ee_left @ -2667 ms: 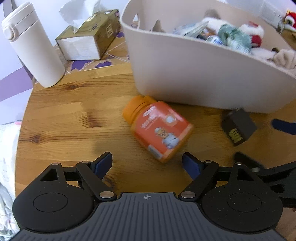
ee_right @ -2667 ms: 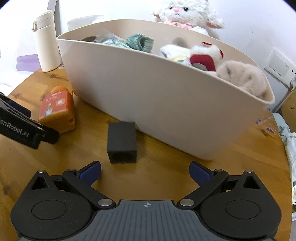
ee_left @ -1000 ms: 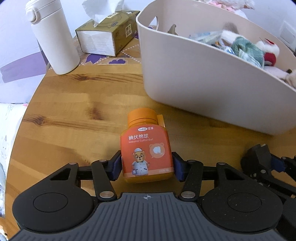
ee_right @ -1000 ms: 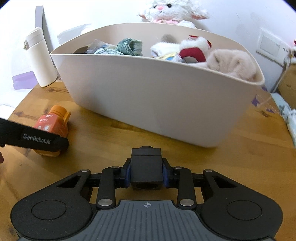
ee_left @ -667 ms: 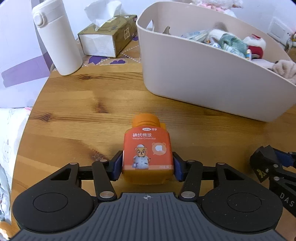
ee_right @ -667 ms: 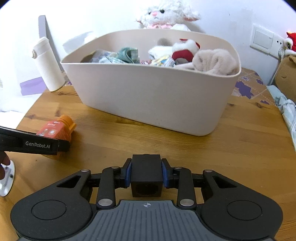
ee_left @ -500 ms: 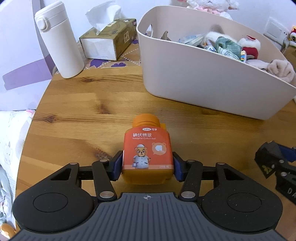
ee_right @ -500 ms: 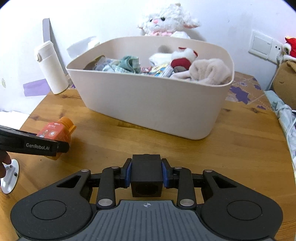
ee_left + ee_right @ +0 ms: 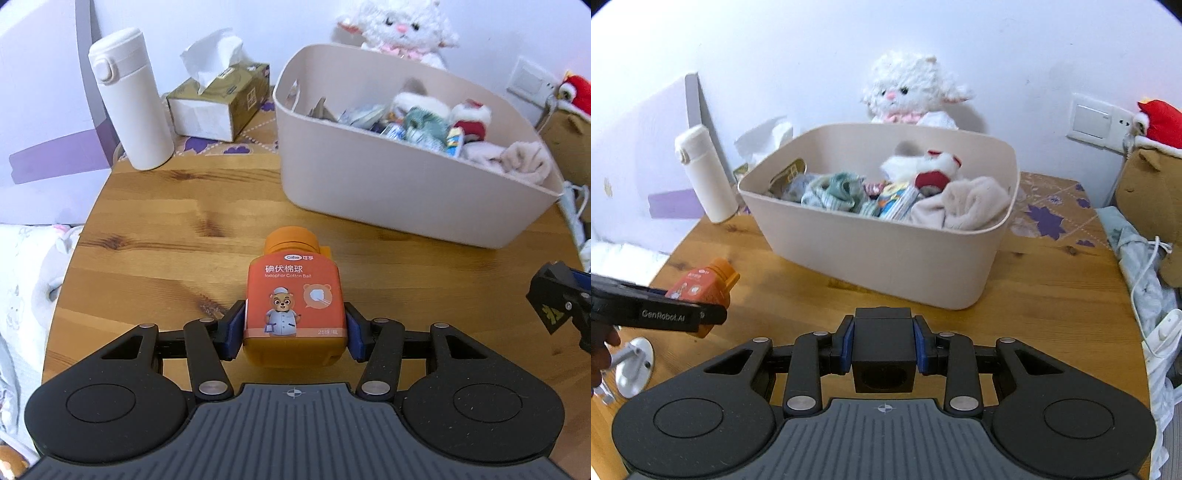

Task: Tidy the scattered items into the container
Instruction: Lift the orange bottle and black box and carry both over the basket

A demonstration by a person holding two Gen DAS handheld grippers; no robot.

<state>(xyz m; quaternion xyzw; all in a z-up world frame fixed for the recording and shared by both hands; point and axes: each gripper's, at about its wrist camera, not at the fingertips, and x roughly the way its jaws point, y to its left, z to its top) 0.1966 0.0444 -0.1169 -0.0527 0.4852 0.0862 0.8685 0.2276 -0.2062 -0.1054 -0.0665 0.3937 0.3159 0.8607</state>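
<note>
Both grippers have come up off the wooden table (image 9: 155, 236) since a second ago, each carrying its item along, so the beige container (image 9: 886, 254) now shows from higher up, with its contents in plain view.

The left gripper (image 9: 295, 326) is clamped on the orange bottle (image 9: 294, 295), its blue pads pressing the bottle's two sides low on the label (a cartoon bear in a cap is printed there). The bottle points away from the camera, cap toward the container, and is lifted clear of the tabletop. In the right wrist view the same bottle (image 9: 701, 290) sits at the left edge, partly behind the left gripper's black finger.

The right gripper (image 9: 882, 349) is closed on the black block (image 9: 882, 350), one blue pad against each side, the block centred between the fingers with a round recess in the face toward the camera. It is held above the table, in front of the container's near wall and not yet over the rim. From the left wrist view the block (image 9: 550, 299) appears at the far right edge.

Inside the container lie socks, a small plush toy and a beige cloth. Behind it sits a white plush lamb (image 9: 912, 92); a white thermos (image 9: 129, 99) and a tissue box (image 9: 221, 103) stand to its left.
</note>
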